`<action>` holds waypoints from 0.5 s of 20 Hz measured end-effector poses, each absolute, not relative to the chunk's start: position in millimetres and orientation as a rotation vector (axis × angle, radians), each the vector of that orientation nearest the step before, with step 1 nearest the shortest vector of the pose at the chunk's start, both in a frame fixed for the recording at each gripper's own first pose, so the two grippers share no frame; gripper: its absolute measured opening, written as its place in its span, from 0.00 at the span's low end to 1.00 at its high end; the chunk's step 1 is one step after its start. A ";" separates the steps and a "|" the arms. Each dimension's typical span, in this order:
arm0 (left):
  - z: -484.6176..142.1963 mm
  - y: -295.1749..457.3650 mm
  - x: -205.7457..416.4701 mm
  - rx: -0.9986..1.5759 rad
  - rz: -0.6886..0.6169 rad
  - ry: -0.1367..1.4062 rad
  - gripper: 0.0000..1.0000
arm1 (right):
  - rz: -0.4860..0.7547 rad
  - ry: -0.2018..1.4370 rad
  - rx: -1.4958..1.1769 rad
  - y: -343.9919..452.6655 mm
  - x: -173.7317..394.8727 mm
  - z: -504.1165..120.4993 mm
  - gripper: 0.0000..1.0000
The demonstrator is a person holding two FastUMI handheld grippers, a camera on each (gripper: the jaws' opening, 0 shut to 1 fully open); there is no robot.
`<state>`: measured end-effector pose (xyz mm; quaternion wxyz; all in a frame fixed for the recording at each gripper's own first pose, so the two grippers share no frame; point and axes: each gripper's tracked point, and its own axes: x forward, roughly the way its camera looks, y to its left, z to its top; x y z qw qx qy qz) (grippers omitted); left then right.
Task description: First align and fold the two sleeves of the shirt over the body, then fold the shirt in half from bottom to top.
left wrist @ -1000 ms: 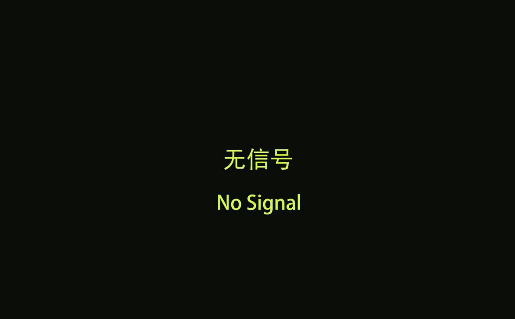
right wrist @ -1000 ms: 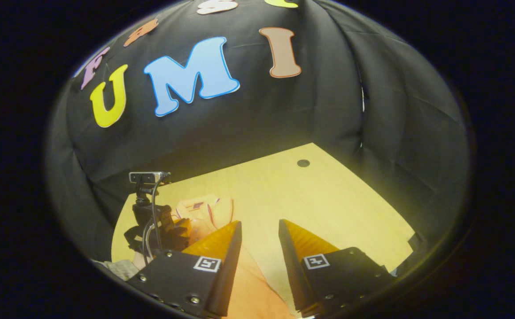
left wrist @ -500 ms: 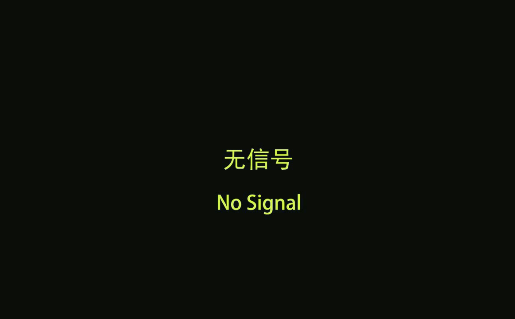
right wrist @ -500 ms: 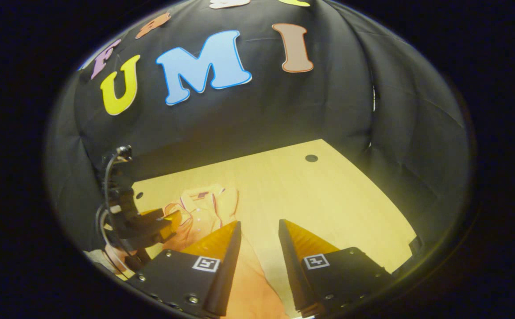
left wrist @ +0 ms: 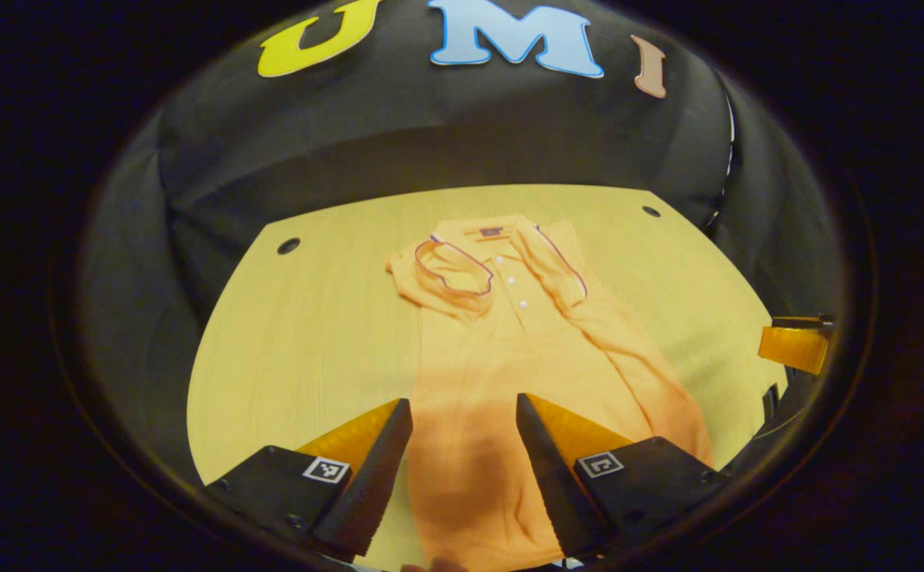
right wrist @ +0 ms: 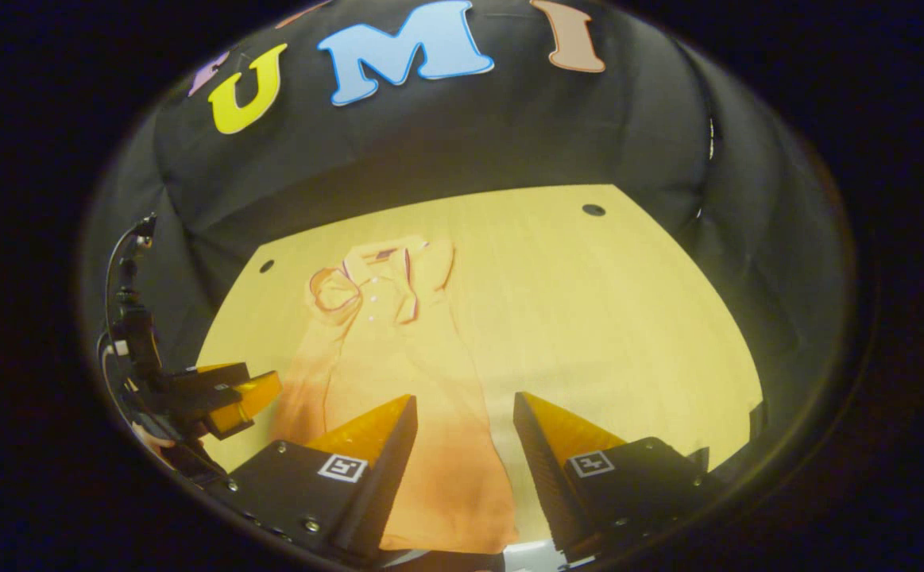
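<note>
An orange polo shirt (left wrist: 509,349) lies flat on the wooden table (left wrist: 311,334), collar at the far end. Both short sleeves, one (left wrist: 450,278) and the other (left wrist: 561,274), are folded in over the chest. My left gripper (left wrist: 462,403) hovers open above the shirt's lower body, with cloth showing between its fingers but not pinched. In the right gripper view the shirt (right wrist: 398,349) runs from the far left towards me. My right gripper (right wrist: 464,400) is open over the shirt's lower right edge. The left gripper (right wrist: 219,393) hangs at the shirt's left side.
Black cloth walls close in the table at the back and sides. Small round holes (left wrist: 288,245) (left wrist: 651,211) mark the table's far corners. Bare table (right wrist: 605,318) stretches right of the shirt. A finger of the right gripper (left wrist: 795,348) pokes in at the right edge.
The left gripper view had no signal and now gives a picture. The right gripper has pulled back, bringing the whole shirt into sight. The left gripper has shifted lower and to the left.
</note>
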<state>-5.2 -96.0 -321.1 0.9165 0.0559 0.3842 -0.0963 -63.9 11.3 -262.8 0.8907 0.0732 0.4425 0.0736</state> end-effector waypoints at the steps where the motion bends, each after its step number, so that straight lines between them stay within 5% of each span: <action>1: -328.6 -91.0 -19.4 0.117 -0.191 0.823 0.89 | 0.158 0.957 0.145 14.5 -72.7 -272.5 0.77; 10: -388.9 -62.3 -104.1 0.139 -0.135 1.090 0.89 | 0.201 1.310 0.032 28.9 -146.2 -348.0 0.77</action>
